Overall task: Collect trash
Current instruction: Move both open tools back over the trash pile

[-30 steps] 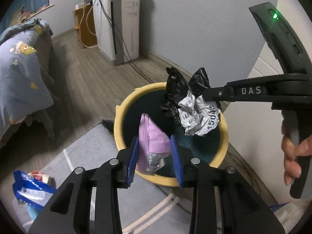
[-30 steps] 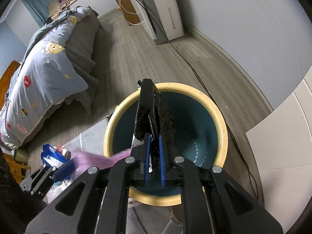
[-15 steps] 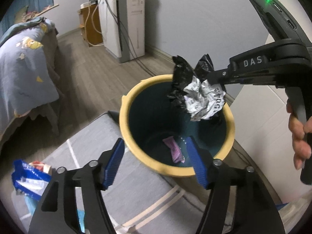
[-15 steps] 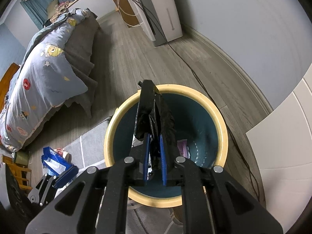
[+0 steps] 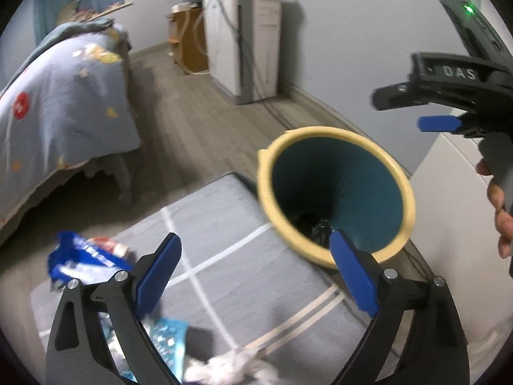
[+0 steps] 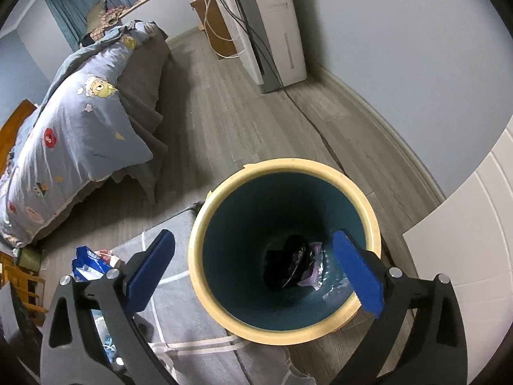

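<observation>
A teal bin with a yellow rim (image 6: 285, 170) (image 5: 333, 134) stands on the floor beside a grey rug. At its bottom lie a crumpled black bag (image 6: 288, 266) and a purple wrapper (image 6: 312, 276). My right gripper (image 6: 256, 266) hangs above the bin's mouth, its jaws opening wide with nothing between them. My left gripper (image 5: 253, 272) is over the rug just left of the bin, jaws also opening and empty. In the left wrist view the right gripper's blue pad (image 5: 439, 124) shows at upper right, held by a hand (image 5: 500, 205). A blue wrapper (image 5: 86, 260) (image 6: 88, 261) lies on the rug.
The grey rug (image 5: 231, 256) carries more litter: a teal packet (image 5: 170, 343) and crumpled white tissue (image 5: 231, 369) near the lower edge. A bed with a blue quilt (image 6: 80, 138) is at left, a white appliance (image 6: 272, 25) by the far wall, a white cabinet (image 6: 474, 247) at right.
The left gripper let go of the purple wrapper, which fell into the bin, then swung left over the rug. The right gripper opened and the black bag dropped to the bin's bottom.
</observation>
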`<state>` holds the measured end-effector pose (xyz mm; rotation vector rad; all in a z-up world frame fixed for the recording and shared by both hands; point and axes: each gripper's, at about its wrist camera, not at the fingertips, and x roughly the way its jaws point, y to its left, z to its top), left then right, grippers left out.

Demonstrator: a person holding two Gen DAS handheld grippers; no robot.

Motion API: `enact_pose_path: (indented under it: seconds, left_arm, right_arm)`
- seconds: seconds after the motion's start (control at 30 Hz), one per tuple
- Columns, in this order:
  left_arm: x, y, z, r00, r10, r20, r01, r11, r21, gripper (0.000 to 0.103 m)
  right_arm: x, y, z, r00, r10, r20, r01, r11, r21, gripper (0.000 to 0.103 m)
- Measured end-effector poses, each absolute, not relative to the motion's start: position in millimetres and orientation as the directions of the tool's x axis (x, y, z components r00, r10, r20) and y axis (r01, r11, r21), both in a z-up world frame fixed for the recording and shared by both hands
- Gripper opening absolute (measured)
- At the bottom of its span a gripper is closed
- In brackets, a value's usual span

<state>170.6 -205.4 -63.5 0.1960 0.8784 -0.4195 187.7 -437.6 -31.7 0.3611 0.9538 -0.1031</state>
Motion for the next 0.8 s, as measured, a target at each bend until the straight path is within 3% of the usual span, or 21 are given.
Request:
enact_pose_path:
  seconds: [0.17, 0.53, 0.8]
  left_arm:
    - [169.4, -165.4, -50.8, 0.576, -0.243, -0.78, 0.365, 0.931, -0.021, 0.095]
    - [151.8, -57.0, -12.0, 0.673, -0.102, -0.732, 0.247, 0.964, 0.093, 0.097]
    - [143.3, 36.0, -32.3, 0.645, 0.005, -0.765, 0.031, 0.999, 0.032, 0.098]
  right_arm:
    - [189.1, -420.3, -25.3, 0.569, 0.057, -0.82, 0.247, 0.94, 0.237, 0.097]
    - [191.9, -344.0, -13.5, 0.567, 0.116, -0.816, 0.133, 0.964, 0.23, 0.097]
    - [193.2, -274.8, -11.0, 0.559, 0.133, -0.819, 0.016, 0.985, 0.171, 0.097]
